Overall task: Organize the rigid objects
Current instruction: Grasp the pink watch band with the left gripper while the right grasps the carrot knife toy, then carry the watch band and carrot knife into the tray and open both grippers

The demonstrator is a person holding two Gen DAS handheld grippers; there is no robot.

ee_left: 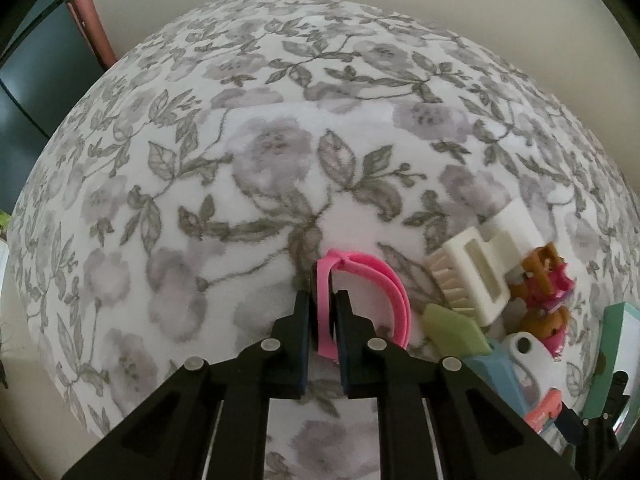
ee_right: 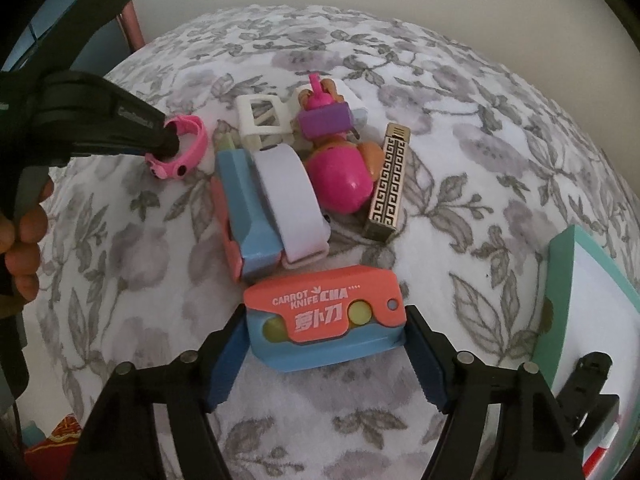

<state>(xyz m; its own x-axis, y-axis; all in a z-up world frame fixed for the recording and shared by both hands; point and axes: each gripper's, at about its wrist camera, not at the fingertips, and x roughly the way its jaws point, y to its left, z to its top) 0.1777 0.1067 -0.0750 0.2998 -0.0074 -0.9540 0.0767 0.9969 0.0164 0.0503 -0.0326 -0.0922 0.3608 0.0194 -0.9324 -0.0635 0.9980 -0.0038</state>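
Note:
My left gripper (ee_left: 323, 312) is shut on a pink wristband (ee_left: 362, 280), holding it just over the flowered cloth; it also shows in the right wrist view (ee_right: 170, 144) with the pink wristband (ee_right: 188, 148). My right gripper (ee_right: 326, 344) grips an orange-and-blue carrot knife toy (ee_right: 324, 320) by its two ends. Behind it lies a pile: a second blue carrot knife (ee_right: 244, 208), a white band (ee_right: 288, 200), a white brush (ee_right: 260, 120), a pink-and-brown toy dog (ee_right: 340, 160) and a gold patterned lighter (ee_right: 390, 184).
A teal-framed box (ee_right: 560, 312) with a black clip (ee_right: 588, 392) stands at the right. The flowered cloth (ee_left: 280, 140) spreads wide to the left of the pile. A wall lies behind, and a dark cabinet (ee_left: 32, 80) at far left.

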